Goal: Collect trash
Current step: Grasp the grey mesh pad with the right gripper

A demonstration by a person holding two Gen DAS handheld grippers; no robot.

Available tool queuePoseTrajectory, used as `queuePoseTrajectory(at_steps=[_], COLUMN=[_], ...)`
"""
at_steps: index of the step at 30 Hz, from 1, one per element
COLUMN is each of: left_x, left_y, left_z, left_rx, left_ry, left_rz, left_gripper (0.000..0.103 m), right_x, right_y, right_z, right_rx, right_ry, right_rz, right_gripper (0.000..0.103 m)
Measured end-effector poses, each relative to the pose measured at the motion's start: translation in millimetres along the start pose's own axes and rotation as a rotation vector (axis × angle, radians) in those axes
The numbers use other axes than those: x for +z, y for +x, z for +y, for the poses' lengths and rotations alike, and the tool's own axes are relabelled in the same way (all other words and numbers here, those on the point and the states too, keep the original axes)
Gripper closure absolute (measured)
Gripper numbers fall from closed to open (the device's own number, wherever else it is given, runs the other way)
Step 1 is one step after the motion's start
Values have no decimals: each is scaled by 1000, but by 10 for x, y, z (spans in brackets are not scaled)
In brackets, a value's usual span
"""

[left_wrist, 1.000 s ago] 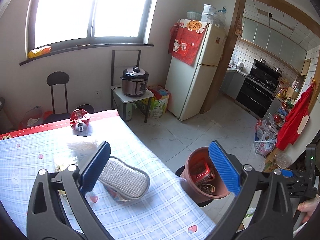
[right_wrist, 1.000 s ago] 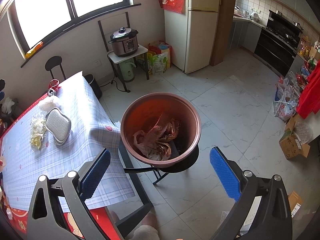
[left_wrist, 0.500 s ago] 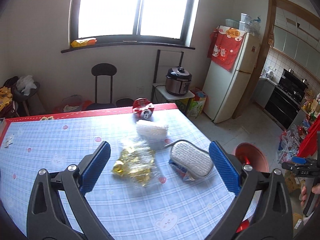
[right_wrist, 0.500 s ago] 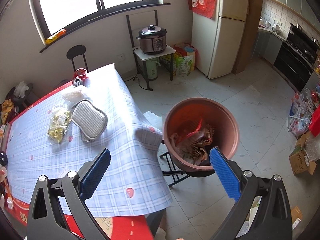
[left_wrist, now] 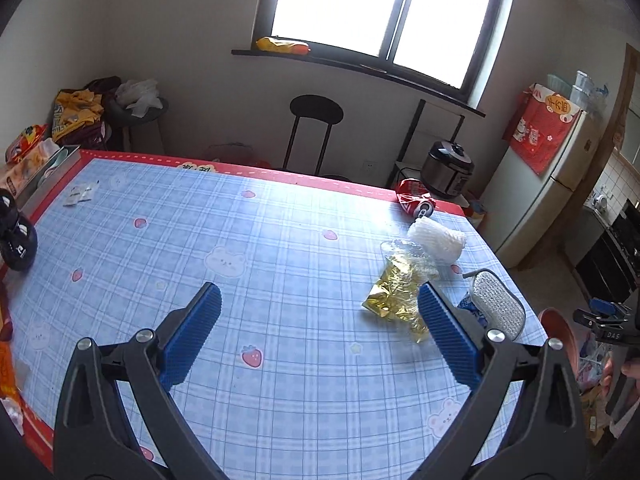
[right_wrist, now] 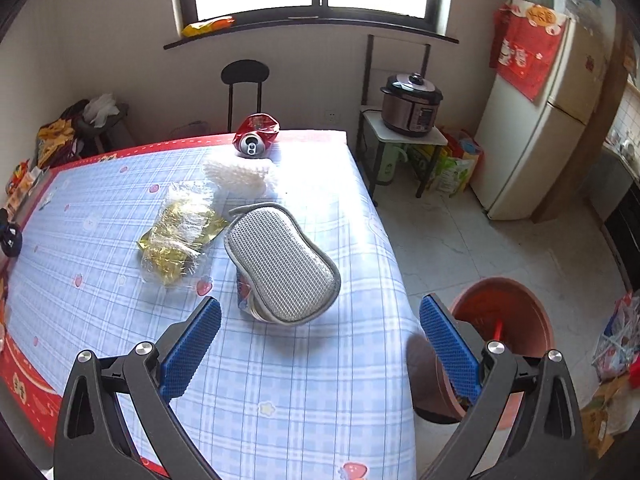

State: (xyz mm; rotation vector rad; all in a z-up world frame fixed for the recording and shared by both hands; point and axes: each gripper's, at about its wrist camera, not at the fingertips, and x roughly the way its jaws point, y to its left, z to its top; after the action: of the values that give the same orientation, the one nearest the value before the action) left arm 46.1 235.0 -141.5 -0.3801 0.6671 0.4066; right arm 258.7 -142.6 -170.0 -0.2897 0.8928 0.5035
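The left gripper (left_wrist: 319, 334) has its jaws spread wide with nothing between them, hanging over bare blue-checked cloth near the middle of the desk (left_wrist: 280, 248). The right gripper (right_wrist: 320, 338) is likewise spread and empty, its left jaw above the desk's near right part and its right jaw out past the desk edge, over the rim of the one reddish-brown bin (right_wrist: 516, 320) that stands on the floor just beside that corner.

Four loose pieces lie on the desk, all bunched toward its right side. Nearest the right gripper is one grey mesh scrubbing pad (right_wrist: 280, 264), lying tilted on top of a blue-and-red wrapper (right_wrist: 242, 292), only partly visible. Just beside it to the left is one crumpled clear-and-gold plastic bag (right_wrist: 180, 232). Behind these sits one white foam net (right_wrist: 240, 174), and at the far edge one crushed red can (right_wrist: 256, 136) on its side, its open end facing the camera.

The left and middle stretches of the cloth are open. One black chair (right_wrist: 244, 80) stands beyond the far edge, and pale tiled floor (right_wrist: 460, 240) lies open to the right.
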Motion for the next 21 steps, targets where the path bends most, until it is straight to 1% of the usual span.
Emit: queuePoseTrajectory(at_steps=[3, 6, 8, 12, 17, 19, 21], left_x=[-82, -133, -175, -257, -359, -393, -422], left_y=[112, 244, 318, 406, 498, 534, 564], left_z=[127, 236, 300, 369, 480, 518, 532], left_rx=[13, 17, 14, 5, -1, -3, -6], left_ry=[-29, -61, -80, -80, -73, -75, -82], left_rz=[10, 31, 46, 67, 105, 122, 141], left_gripper=[6, 6, 6, 6, 6, 6, 6], right_x=[110, 146, 124, 109, 81, 65, 57], right_y=[394, 789, 989, 1347, 1603, 1656, 1641], right_z=[151, 333, 453, 614, 678, 671, 651], right_rx=[15, -2, -10, -90, -120, -111, -87], right_ry=[-48, -99, -140, -179, -167, -131, -94], right_rz=[37, 98, 115, 167, 234, 257, 247], right_gripper=[6, 6, 6, 6, 6, 6, 7])
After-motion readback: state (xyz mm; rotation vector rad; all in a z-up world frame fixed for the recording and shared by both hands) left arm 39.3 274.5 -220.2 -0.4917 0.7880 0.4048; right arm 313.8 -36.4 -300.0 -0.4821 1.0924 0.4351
